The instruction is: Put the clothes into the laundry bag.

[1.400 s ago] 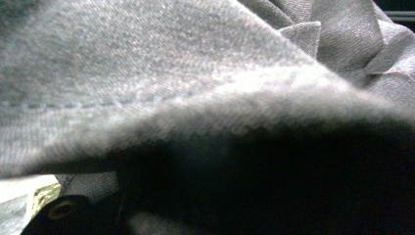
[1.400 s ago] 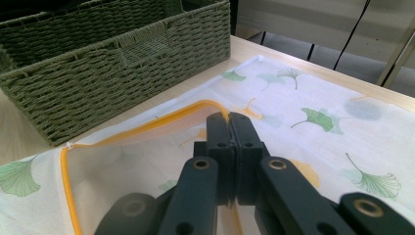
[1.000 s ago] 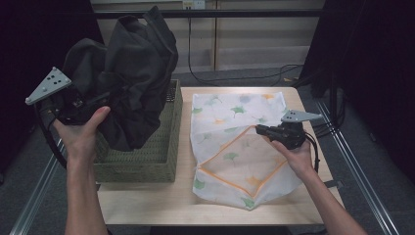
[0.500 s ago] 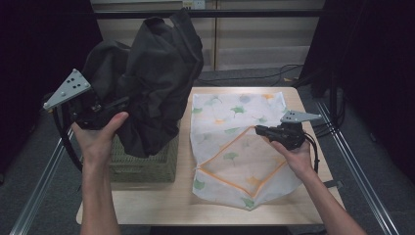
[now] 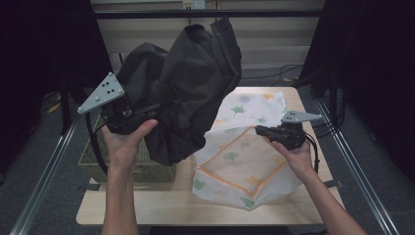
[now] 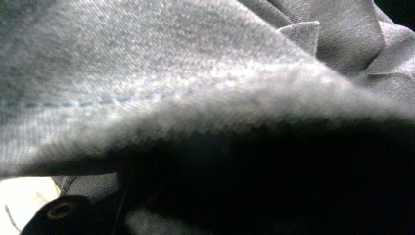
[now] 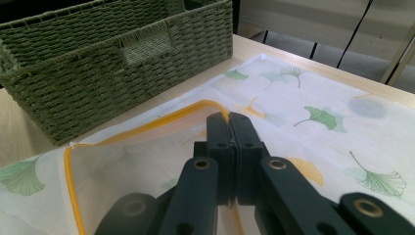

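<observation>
Lifted rightward since the earlier frame, the dark garment (image 5: pixel 188 93) now hangs over the leaf-print bag (image 5: pixel 244 161).
Left gripper (image 5: pixel 128 116) jaws clench the garment; right gripper (image 5: pixel 262 131) jaws pinch the bag's orange-trimmed edge on the wooden desk (image 5: pixel 161 208), beside the green woven basket (image 5: pixel 93 159).

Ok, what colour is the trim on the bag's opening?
Orange trim on the white leaf-print bag, clearest in the right gripper view.

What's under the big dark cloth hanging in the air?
Under the dark cloth sit part of the green woven basket and the leaf-print bag's left edge. The basket's inside is hidden behind the cloth.
</observation>
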The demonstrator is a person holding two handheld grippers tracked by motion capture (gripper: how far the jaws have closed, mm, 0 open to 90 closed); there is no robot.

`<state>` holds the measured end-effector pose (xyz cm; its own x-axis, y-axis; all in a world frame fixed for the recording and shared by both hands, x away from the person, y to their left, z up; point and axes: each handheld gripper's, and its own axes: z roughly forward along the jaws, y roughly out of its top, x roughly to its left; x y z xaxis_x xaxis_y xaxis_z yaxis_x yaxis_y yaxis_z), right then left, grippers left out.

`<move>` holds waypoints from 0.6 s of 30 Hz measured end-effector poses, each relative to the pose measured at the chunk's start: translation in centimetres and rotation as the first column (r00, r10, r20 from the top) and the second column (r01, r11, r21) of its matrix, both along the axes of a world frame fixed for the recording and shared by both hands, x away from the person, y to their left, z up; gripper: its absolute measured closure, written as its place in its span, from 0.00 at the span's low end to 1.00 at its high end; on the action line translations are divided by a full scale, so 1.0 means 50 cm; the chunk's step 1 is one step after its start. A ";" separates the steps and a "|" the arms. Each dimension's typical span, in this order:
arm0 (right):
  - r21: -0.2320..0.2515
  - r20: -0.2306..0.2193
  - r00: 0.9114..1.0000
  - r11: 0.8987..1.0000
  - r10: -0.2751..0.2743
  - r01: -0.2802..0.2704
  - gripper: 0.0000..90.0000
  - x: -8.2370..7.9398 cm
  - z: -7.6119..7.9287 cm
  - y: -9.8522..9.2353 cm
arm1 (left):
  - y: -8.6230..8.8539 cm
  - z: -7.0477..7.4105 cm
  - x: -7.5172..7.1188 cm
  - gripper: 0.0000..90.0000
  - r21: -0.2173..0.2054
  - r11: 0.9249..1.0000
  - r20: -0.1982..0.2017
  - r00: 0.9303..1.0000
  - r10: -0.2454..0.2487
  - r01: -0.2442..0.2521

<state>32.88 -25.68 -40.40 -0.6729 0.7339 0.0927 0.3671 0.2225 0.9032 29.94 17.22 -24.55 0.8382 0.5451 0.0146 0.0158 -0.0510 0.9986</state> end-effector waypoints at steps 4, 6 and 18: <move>0.017 -0.002 1.000 1.000 0.006 -0.006 0.99 -0.001 0.003 0.000 | -0.013 -0.002 -0.015 0.66 -0.034 0.999 0.001 0.999 -0.037 0.037; 0.022 0.004 1.000 1.000 0.010 -0.010 0.99 -0.001 0.005 0.000 | -0.017 -0.005 -0.021 0.66 -0.041 0.997 0.004 0.998 -0.059 0.059; 0.035 0.019 1.000 0.999 0.011 -0.012 0.99 -0.001 0.015 0.001 | -0.056 -0.063 -0.049 0.66 -0.037 0.988 -0.045 0.988 -0.150 0.148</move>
